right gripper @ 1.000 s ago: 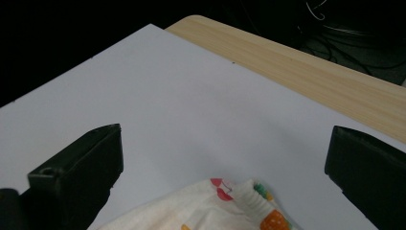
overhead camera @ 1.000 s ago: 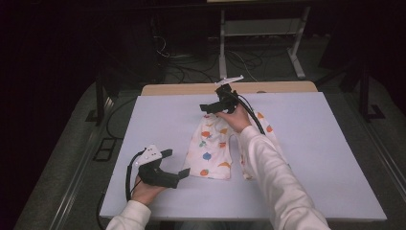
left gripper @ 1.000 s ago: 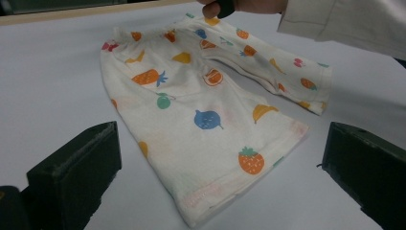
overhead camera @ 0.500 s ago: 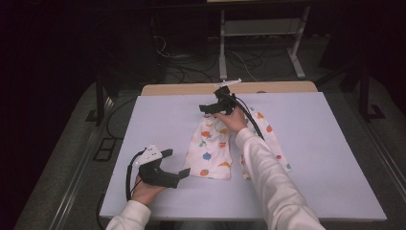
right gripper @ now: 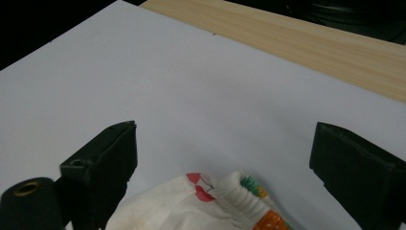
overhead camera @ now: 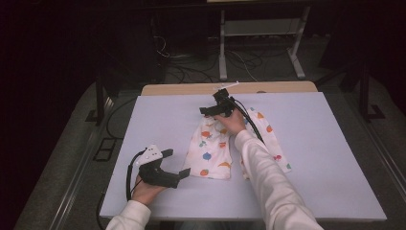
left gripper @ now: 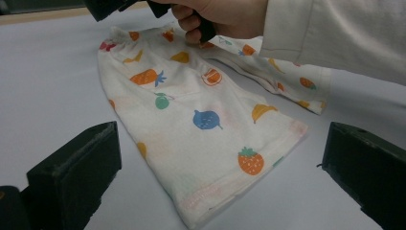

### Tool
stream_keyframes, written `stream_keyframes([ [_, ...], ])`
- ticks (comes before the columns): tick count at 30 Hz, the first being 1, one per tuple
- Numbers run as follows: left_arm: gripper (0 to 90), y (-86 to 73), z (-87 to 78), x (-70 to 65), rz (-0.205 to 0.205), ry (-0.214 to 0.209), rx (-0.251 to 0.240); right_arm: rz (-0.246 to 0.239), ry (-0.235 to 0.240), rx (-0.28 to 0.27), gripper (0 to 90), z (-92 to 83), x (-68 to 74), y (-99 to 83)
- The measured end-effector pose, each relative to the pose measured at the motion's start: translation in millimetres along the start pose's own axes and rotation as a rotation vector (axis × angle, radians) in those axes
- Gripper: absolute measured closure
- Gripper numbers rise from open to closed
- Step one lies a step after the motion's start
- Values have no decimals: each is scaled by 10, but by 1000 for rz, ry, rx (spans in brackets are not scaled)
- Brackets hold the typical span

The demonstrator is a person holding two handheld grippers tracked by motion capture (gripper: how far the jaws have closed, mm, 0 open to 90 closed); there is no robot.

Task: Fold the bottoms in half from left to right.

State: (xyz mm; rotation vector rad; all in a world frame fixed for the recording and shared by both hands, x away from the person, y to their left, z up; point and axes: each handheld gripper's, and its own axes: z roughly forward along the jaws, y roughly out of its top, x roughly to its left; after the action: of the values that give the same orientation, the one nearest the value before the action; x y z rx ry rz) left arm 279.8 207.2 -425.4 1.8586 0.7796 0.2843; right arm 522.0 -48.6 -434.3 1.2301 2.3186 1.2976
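One small white cotton garment printed with coloured fruit [overhead camera: 213, 151] lies flat at the centre of the pale lilac desk [overhead camera: 325, 143]; a second strip of the same fabric angles off to its lower right. Two black handheld grippers work at it.

The right gripper [overhead camera: 207, 110] sits in the upper middle of the high view at the garment's gathered waistband [right gripper: 239, 194]. Its fingers [right gripper: 103, 165] have just been closing a little but stand wide, the band between them, untouched.

The left gripper [overhead camera: 178, 163] rests at lower left, fingers [left gripper: 76, 167] wide apart, empty, just beside the hem.

Bare desk surrounds the garment on all sides; a wooden strip [overhead camera: 182, 89] edges the far side.
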Motion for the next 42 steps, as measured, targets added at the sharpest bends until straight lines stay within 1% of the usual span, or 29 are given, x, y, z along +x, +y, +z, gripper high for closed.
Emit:
stream_keyframes([
  [1, 0, 0, 1, 1, 0, 0, 0, 3, -1, 7, 108, 5, -3, -4],
  [2, 0, 0, 1, 3, 1, 0, 1, 4, -3, 16, 140, 8, -5, -7],
  [3, 0, 0, 2, 3, 0, -1, 2, 4, -9, 26, 148, 8, -5, -7],
  [4, 0, 0, 2, 2, 1, -1, 2, 1, -23, 33, 155, 9, -6, -7],
  [5, 0, 0, 2, 1, 2, -1, 2, 0, -35, 38, 182, 8, -7, -7],
  [6, 0, 0, 2, 1, 2, -1, 3, -1, -38, 41, 221, 6, -12, -7],
  [10, 0, -1, 4, 3, 2, -1, 3, 12, -44, 36, 317, 2, -40, -6],
  [14, 0, -1, 6, 5, 2, -2, 3, 21, -66, 46, 406, 17, -54, 0],
  [19, 0, -2, 8, 7, 1, -2, 4, 36, -59, 46, 512, 30, -71, 3],
  [26, 0, -2, 11, 8, 4, -1, 8, 39, -58, 75, 652, 58, -67, -13],
  [32, 0, -2, 15, 8, 4, -1, 9, 33, -60, 100, 729, 67, -56, -26],
  [35, 0, -2, 15, 8, 5, -1, 9, 13, -57, 114, 806, 73, -31, -28],
  [37, 0, -2, 15, 10, 4, 0, 9, -3, -65, 123, 834, 76, -12, -28],
  [38, 0, -3, 15, 10, 3, 1, 9, -2, -64, 123, 849, 76, -2, -27],
  [42, 0, -3, 15, 12, 2, 0, 9, -10, -73, 130, 881, 74, 21, -24],
])
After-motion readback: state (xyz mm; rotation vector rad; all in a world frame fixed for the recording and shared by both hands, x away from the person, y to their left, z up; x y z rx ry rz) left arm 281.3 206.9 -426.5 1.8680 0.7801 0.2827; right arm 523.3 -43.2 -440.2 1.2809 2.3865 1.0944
